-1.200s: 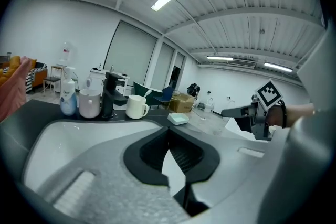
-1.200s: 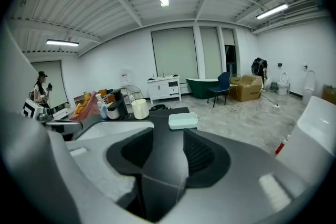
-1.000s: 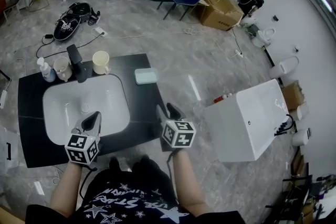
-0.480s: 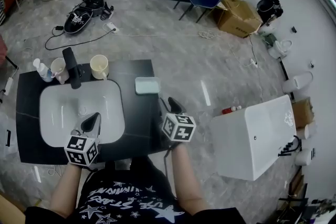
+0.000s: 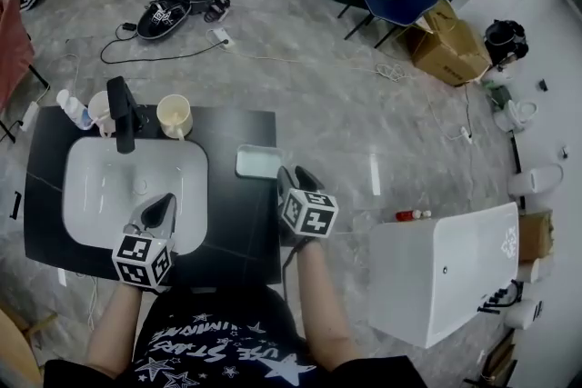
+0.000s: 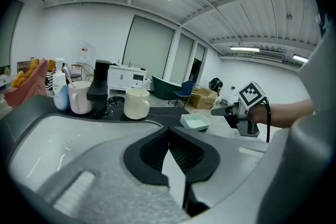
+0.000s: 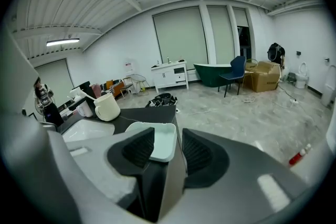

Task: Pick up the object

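A pale green soap dish (image 5: 257, 161) lies on the black countertop (image 5: 238, 227), right of the sink. My right gripper (image 5: 295, 181) is at the dish's near right corner. In the right gripper view the dish (image 7: 160, 138) reaches in between the two pads (image 7: 138, 147). The jaws are closing, and a gap still shows on the right side, so nothing is gripped. My left gripper (image 5: 163, 210) hovers over the sink's front edge, and its fingertips (image 6: 169, 132) meet with nothing between them.
The white sink (image 5: 91, 195) has a black faucet (image 5: 121, 114) behind it. A cream mug (image 5: 173, 115), a white cup (image 5: 100, 114) and a bottle (image 5: 71, 108) stand along the back. The countertop's right edge is close to the dish. A white tub (image 5: 446, 273) stands on the floor to the right.
My right gripper has moved forward to the soap dish, which now sits between its jaws. The left gripper has stayed over the sink's front edge.
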Available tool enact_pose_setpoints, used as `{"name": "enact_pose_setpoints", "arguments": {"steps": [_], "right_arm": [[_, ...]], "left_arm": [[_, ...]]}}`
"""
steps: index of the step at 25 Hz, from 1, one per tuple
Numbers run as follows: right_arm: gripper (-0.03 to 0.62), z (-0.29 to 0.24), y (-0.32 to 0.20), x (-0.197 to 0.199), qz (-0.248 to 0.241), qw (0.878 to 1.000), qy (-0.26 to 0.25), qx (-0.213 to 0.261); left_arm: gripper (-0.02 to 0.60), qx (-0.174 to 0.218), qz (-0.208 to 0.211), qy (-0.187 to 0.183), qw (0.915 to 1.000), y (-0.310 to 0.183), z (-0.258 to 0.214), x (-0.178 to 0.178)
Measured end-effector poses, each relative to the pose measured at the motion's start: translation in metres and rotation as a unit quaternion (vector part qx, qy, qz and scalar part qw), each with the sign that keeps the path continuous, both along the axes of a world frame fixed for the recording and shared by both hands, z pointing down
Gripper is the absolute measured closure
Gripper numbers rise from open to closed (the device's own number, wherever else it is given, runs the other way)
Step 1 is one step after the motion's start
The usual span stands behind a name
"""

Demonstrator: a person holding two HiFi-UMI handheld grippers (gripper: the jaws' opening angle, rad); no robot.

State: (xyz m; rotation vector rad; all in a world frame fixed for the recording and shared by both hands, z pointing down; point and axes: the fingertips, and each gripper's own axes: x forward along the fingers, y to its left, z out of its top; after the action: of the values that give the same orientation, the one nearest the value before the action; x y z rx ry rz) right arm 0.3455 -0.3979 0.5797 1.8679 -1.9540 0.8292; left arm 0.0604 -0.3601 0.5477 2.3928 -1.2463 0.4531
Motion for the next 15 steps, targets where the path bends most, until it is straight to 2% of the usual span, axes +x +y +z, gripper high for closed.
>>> {"name": "enact_pose_setpoints", "arguments": {"steps": [7,15], "right_arm": [[0.431,0.027,-0.022,-0.005,-0.031,0.999,-0.006,-0.026],[0.487,0.053,-0.032,-0.002,-0.023,0.997,0.035,-0.063]], "left_arm": [[0.572,-0.01,-0.026,-0.008,0.9996,-0.001,0.004,0.002],[0.572,-0.016,-0.046,-0.011,0.9987,0.004,0.012,-0.006]]}}
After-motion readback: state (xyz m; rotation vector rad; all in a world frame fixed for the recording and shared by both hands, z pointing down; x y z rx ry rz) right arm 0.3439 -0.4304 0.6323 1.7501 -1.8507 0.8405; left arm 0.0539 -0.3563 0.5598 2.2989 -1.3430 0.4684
